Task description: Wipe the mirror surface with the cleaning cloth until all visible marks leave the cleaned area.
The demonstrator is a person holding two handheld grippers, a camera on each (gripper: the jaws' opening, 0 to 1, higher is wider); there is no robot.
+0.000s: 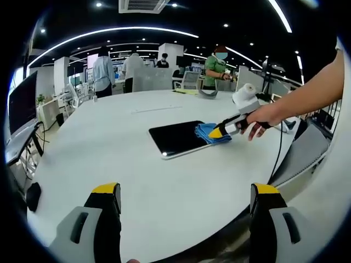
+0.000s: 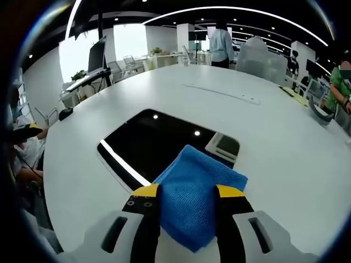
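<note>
Left gripper view: left tool [image 1: 185, 200] hangs with jaws spread wide and empty above the white table [image 1: 109, 148]. Farther off, the right tool [image 1: 218, 132], in a hand [image 1: 263, 118], presses the blue cloth [image 1: 210, 132] onto the dark mirror's [image 1: 175, 137] right end.

Right gripper view: right tool [image 2: 182, 193] is clamped on the cloth [image 2: 192, 189], which lies over the mirror's [image 2: 148, 139] near edge.

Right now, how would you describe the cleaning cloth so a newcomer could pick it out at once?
On the big white round table lies a flat dark mirror. The cleaning cloth rests on the mirror's near edge, gripped in the right tongs. It is the one bright blue, woven-textured thing there.
</note>
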